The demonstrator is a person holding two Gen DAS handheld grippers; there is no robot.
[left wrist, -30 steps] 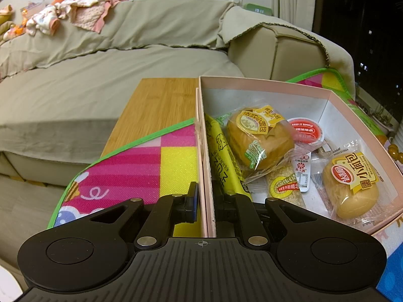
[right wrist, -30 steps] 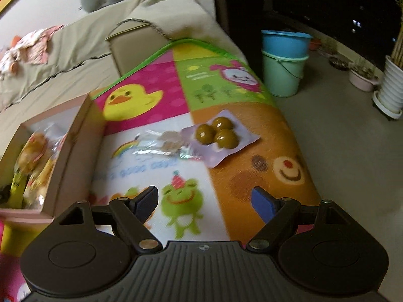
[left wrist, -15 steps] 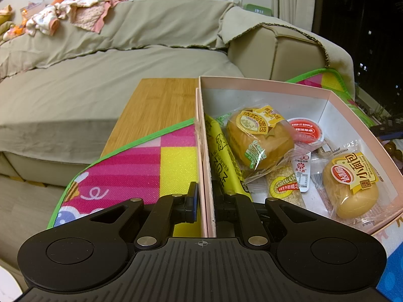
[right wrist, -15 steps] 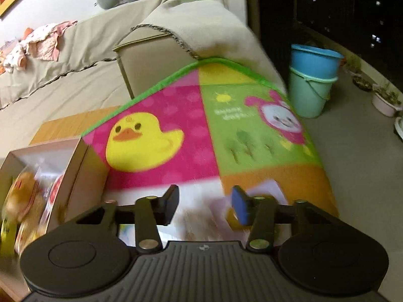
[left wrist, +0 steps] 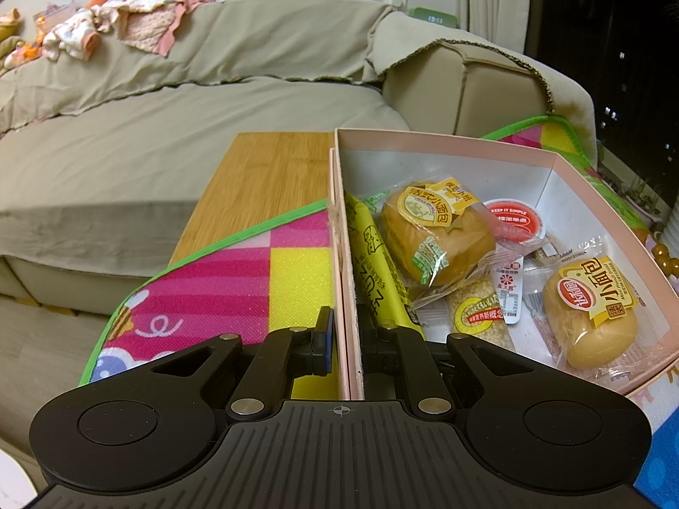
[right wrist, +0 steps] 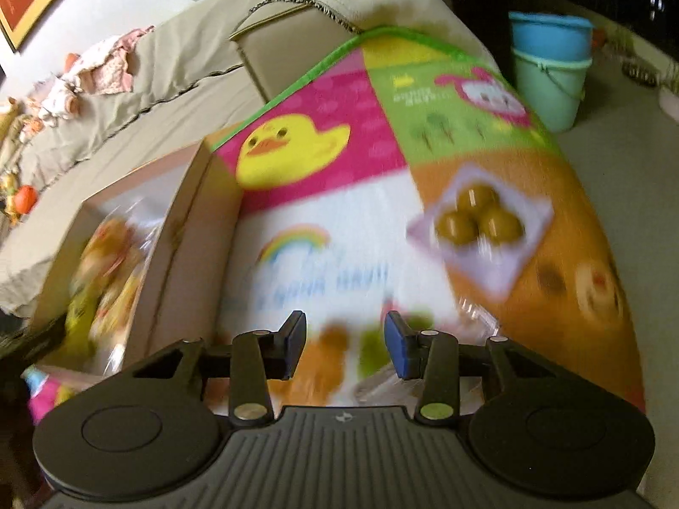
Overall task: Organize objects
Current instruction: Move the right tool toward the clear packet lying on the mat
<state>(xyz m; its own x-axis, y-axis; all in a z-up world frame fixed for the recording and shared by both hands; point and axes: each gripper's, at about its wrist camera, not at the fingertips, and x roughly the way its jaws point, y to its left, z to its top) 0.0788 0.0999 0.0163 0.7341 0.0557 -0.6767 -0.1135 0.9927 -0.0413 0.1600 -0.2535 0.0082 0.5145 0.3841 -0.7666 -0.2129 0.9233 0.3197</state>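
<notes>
My left gripper [left wrist: 344,339] is shut on the left wall of the pink box [left wrist: 346,288], one finger outside and one inside. In the box lie two wrapped buns [left wrist: 437,233] [left wrist: 590,309], a yellow packet [left wrist: 377,271], a red-lidded cup [left wrist: 513,218] and small sachets. My right gripper [right wrist: 344,339] hovers over the colourful mat [right wrist: 318,195], jaws partly apart and opening, with nothing seen between them. A clear wrapper [right wrist: 475,318] lies blurred beside its right finger. A packet with three brown balls [right wrist: 479,220] lies further ahead on the right. The box [right wrist: 178,237] stands to the left.
A beige sofa [left wrist: 169,127] runs behind the table, with clothes [left wrist: 127,21] on its back. The wooden tabletop [left wrist: 263,182] shows beyond the mat edge. Two stacked buckets [right wrist: 547,68] stand on the floor past the mat's right side.
The right gripper's jaws have narrowed from wide apart. Its view swung up toward the sofa, then came back down over the mat, closer to the wrapper. The left gripper and box have not moved.
</notes>
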